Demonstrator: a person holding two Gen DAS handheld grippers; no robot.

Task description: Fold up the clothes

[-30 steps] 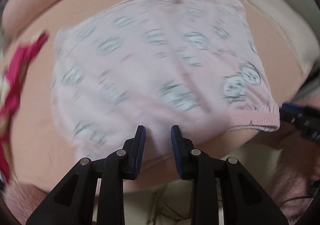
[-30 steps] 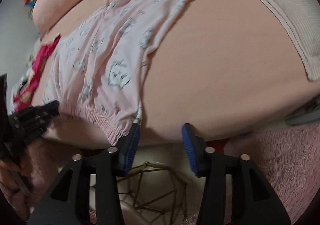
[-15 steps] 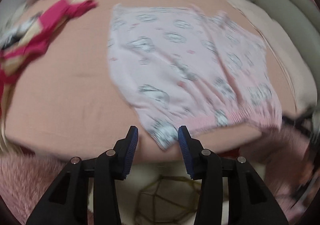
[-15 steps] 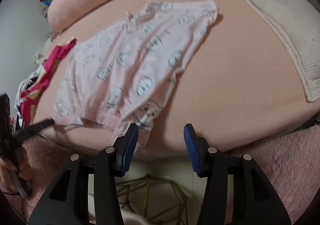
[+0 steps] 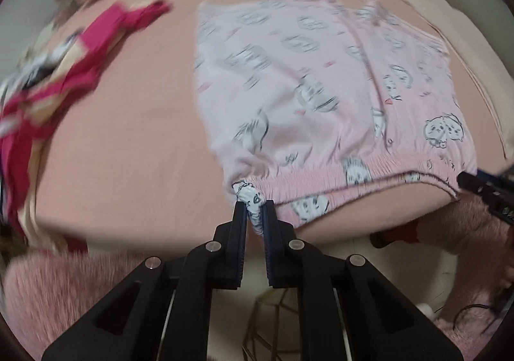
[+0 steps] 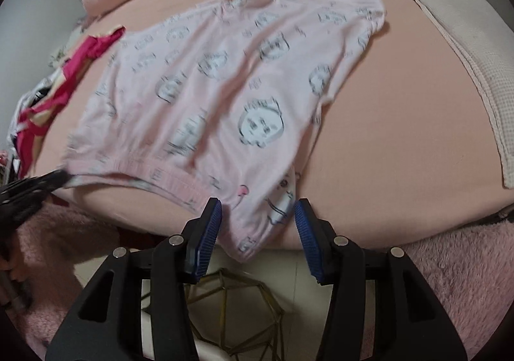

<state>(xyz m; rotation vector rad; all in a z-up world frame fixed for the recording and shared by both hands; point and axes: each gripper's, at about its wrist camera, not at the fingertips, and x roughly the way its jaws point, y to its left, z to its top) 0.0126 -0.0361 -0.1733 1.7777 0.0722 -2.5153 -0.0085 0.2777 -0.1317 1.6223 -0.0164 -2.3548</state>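
**Pink printed shorts spread on a peach bed, one corner pinched**

A pair of pale pink shorts (image 5: 321,97) lies mostly flat on the peach bed sheet (image 5: 128,136), near the bed's front edge. The fabric is printed with grey-outlined cartoon animal faces and small pink hearts, and a gathered elastic waistband runs along the side closest to me. My left gripper (image 5: 255,210) has closed tightly on the waistband's left corner, bunching a bit of cloth between its fingers. My right gripper (image 6: 258,219) is spread wide, its blue pads either side of the opposite waistband corner, which droops over the bed edge; it grips nothing. A crumpled magenta garment (image 5: 64,71) lies well apart on the left.
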